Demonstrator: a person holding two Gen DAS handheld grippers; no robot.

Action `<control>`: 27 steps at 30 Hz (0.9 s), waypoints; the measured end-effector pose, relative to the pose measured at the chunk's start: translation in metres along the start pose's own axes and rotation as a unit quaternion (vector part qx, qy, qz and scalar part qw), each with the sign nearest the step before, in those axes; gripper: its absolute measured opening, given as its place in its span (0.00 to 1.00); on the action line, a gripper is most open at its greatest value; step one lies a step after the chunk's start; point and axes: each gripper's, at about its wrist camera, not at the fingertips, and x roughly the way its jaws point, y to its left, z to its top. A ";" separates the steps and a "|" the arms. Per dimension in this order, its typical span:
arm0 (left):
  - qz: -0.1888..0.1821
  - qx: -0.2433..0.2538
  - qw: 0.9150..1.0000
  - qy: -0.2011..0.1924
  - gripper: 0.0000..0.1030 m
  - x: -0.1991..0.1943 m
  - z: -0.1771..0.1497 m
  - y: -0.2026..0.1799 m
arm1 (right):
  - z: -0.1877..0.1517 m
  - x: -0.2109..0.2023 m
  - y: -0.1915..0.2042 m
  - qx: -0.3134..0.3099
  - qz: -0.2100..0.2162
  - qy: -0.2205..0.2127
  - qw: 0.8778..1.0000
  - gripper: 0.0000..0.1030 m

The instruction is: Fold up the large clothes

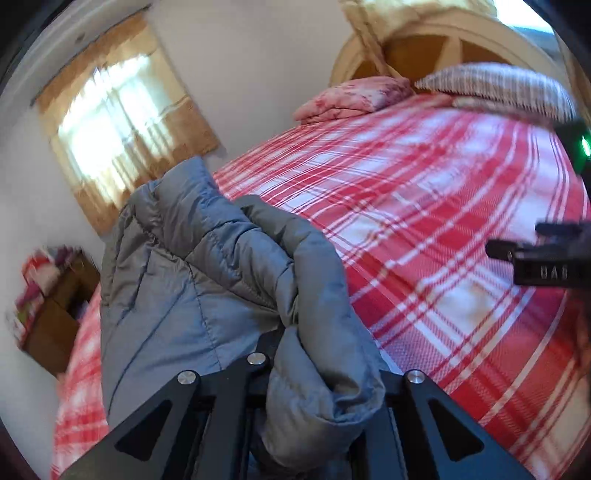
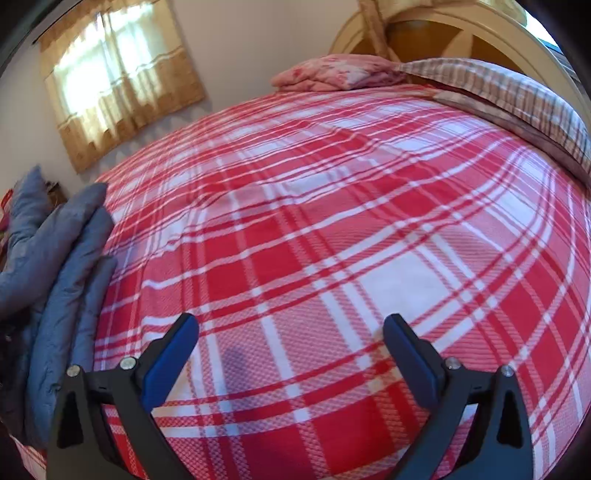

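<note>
- The left claw [image 1: 284, 354] is closed on a bunched fold of the grey puffer jacket [image 1: 207, 266]; its fingertips are hidden in the cloth, and the padded fabric spills over both black arms of the tool.
- The jacket hangs in front of the left wrist camera, over the left edge of the bed [image 1: 424, 206]. In the right wrist view the same jacket [image 2: 62, 258] shows at the far left, against that edge of the plaid cover.
- The right claw [image 2: 291, 350] is wide open and holds nothing. Its two blue pads [image 2: 170, 354] stand well apart above the red and white plaid cover.
- In the left wrist view the right claw [image 1: 535, 254] enters from the right side. White letters on its black body read about "BAG", but blur makes them uncertain. A green light [image 1: 585, 147] glows above it.
- At the head of the bed lie a pink folded blanket [image 2: 332, 72] and a striped pillow [image 2: 509, 96], against a cream headboard [image 2: 461, 26].
- A curtained window [image 2: 114, 74] is on the wall to the left.
</note>
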 end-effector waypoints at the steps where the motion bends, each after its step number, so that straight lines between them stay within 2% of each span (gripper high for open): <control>1: 0.006 0.010 1.000 0.000 0.14 -0.001 0.001 -0.003 | 0.001 0.002 -0.002 0.000 0.000 0.000 1.000 1.00; 3: 0.024 0.036 0.999 -0.007 0.19 -0.011 0.003 -0.011 | 0.001 0.002 -0.001 0.001 0.002 0.001 1.000 1.00; 5: 0.040 0.048 0.998 -0.031 0.31 -0.026 0.011 -0.015 | 0.000 0.003 -0.002 0.002 0.002 0.002 1.000 1.00; 7: 0.033 0.046 0.996 -0.063 0.77 -0.047 0.021 -0.016 | -0.001 0.004 -0.001 -0.002 -0.001 0.004 1.000 1.00; 9: 0.028 0.032 0.993 -0.108 0.91 -0.074 0.028 -0.013 | -0.001 0.005 0.001 -0.006 -0.005 0.006 1.000 1.00; 11: 0.015 0.014 0.993 -0.120 0.91 -0.091 0.035 -0.003 | 0.001 0.003 0.000 -0.008 0.000 0.009 1.000 1.00; 12: 0.011 -0.005 0.993 -0.121 0.91 -0.097 0.037 0.009 | 0.004 0.003 0.000 -0.011 0.004 0.011 1.000 0.97; 13: 0.011 -0.024 0.992 -0.123 0.91 -0.101 0.038 0.021 | 0.009 0.001 0.002 -0.019 0.006 0.014 1.000 0.92; 14: 0.012 -0.052 0.991 -0.122 0.91 -0.103 0.038 0.040 | 0.014 0.000 0.006 -0.028 0.009 0.018 0.999 0.80; 15: 0.016 -0.079 0.990 -0.111 0.91 -0.101 0.036 0.061 | 0.022 -0.004 0.013 -0.041 0.017 0.019 0.999 0.75; 16: 0.027 -0.103 0.990 -0.096 0.91 -0.096 0.033 0.082 | 0.027 -0.006 0.019 -0.050 0.020 0.016 0.998 0.74; 19: 0.099 -0.164 0.981 -0.030 0.91 -0.062 0.017 0.151 | 0.058 -0.021 0.055 -0.085 0.046 0.002 0.995 0.60; 21: 0.142 -0.211 0.967 0.021 0.91 -0.033 0.001 0.201 | 0.082 -0.031 0.096 -0.119 0.058 -0.011 0.991 0.60; 22: 0.151 -0.233 0.960 0.040 0.91 -0.021 -0.005 0.219 | 0.088 -0.032 0.110 -0.128 0.063 -0.015 0.990 0.59; 23: 0.160 -0.265 0.949 0.062 0.91 -0.009 -0.014 0.240 | 0.097 -0.035 0.134 -0.143 0.073 -0.015 0.987 0.52; 24: 0.167 -0.290 0.939 0.075 0.91 -0.002 -0.023 0.255 | 0.103 -0.036 0.153 -0.156 0.078 -0.013 0.985 0.43; 25: 0.173 -0.320 0.928 0.083 0.91 0.007 -0.030 0.271 | 0.109 -0.037 0.172 -0.165 0.081 -0.013 0.983 0.40; 27: 0.179 -0.354 0.914 0.086 0.91 0.017 -0.039 0.288 | 0.121 -0.039 0.217 -0.179 0.078 -0.015 0.981 0.40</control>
